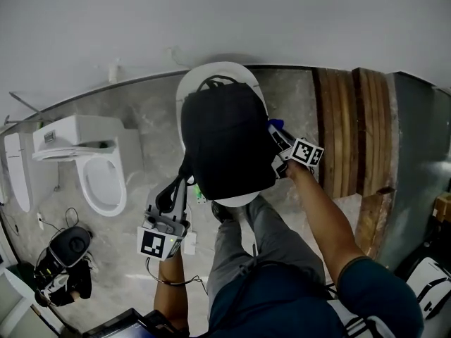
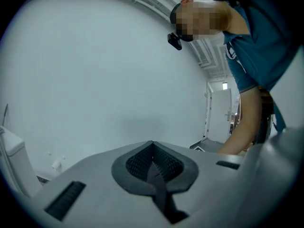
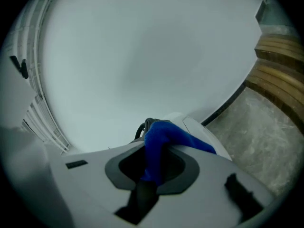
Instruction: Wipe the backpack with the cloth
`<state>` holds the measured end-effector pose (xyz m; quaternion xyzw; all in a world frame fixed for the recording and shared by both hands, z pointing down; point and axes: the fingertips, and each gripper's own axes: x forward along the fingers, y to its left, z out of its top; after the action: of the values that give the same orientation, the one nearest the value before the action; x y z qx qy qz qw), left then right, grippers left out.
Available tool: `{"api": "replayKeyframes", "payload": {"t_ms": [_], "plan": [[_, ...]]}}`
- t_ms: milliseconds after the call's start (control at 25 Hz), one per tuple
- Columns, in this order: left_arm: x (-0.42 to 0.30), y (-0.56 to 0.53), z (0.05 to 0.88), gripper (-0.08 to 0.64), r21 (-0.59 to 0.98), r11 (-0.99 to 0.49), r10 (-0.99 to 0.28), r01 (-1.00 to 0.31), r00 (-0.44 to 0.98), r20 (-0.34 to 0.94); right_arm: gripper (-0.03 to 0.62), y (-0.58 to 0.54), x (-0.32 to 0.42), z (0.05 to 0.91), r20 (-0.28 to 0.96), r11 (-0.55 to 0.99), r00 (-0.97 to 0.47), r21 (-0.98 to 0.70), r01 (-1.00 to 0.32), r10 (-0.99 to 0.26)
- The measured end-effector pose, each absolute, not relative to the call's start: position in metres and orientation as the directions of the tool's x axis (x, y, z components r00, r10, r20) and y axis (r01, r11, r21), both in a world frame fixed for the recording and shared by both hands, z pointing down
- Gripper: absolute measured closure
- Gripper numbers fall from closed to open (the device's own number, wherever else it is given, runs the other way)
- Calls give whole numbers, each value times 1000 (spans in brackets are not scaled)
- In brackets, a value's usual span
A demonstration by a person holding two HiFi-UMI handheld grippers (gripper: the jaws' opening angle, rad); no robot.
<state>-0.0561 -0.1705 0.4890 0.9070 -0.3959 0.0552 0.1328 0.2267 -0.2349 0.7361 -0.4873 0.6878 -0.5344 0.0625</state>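
Observation:
A black backpack (image 1: pixel 225 139) lies on a white round stand (image 1: pixel 211 76) in the middle of the head view. My left gripper (image 1: pixel 175 192) is at the pack's lower left corner, shut on a dark strap (image 2: pixel 154 172) of it, which shows as a thin strip between the jaws. My right gripper (image 1: pixel 280 145) is against the pack's right side, shut on a blue cloth (image 1: pixel 275 126). In the right gripper view the blue cloth (image 3: pixel 164 144) bulges out of the jaws, with the pack's top handle (image 3: pixel 144 125) just beyond it.
A white toilet (image 1: pixel 99 167) stands to the left on the marble floor. Another dark bag (image 1: pixel 67 248) with cables lies at the lower left. Wooden planks (image 1: pixel 352 132) lean at the right. A white wall runs behind the stand. The person's legs are just below the stand.

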Motion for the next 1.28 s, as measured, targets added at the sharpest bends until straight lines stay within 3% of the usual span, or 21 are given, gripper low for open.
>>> {"api": "replayKeyframes", "payload": {"t_ms": [280, 440, 560, 720, 880, 960, 1120, 1280], "plan": [[-73, -177, 496, 557, 209, -608, -736, -766, 642, 213, 541, -336, 191, 725, 528, 182, -593, -635, -751, -608], [-84, -175, 500, 557, 218, -576, -758, -788, 615, 220, 540, -372, 141, 740, 715, 400, -582, -439, -805, -388], [-95, -172, 505, 555, 226, -552, -772, -803, 594, 227, 540, -387, 99, 750, 809, 590, -526, -296, -751, -264], [-106, -165, 512, 555, 231, -523, -788, -820, 569, 234, 540, -392, 17, 743, 784, 724, -604, -331, -605, -146], [-121, -159, 516, 555, 239, -491, -806, -838, 541, 238, 541, -371, -61, 745, 815, 880, -573, -210, -427, -84], [-130, -156, 515, 557, 242, -476, -817, -846, 527, 234, 541, -348, -95, 741, 838, 947, -546, -166, -277, -13], [-143, -149, 514, 555, 245, -454, -831, -856, 507, 231, 541, -274, -123, 754, 959, 989, -264, -68, 135, 102], [-154, -145, 511, 557, 248, -441, -839, -863, 494, 227, 541, -196, -133, 767, 998, 884, -66, 11, 468, 22]]}}
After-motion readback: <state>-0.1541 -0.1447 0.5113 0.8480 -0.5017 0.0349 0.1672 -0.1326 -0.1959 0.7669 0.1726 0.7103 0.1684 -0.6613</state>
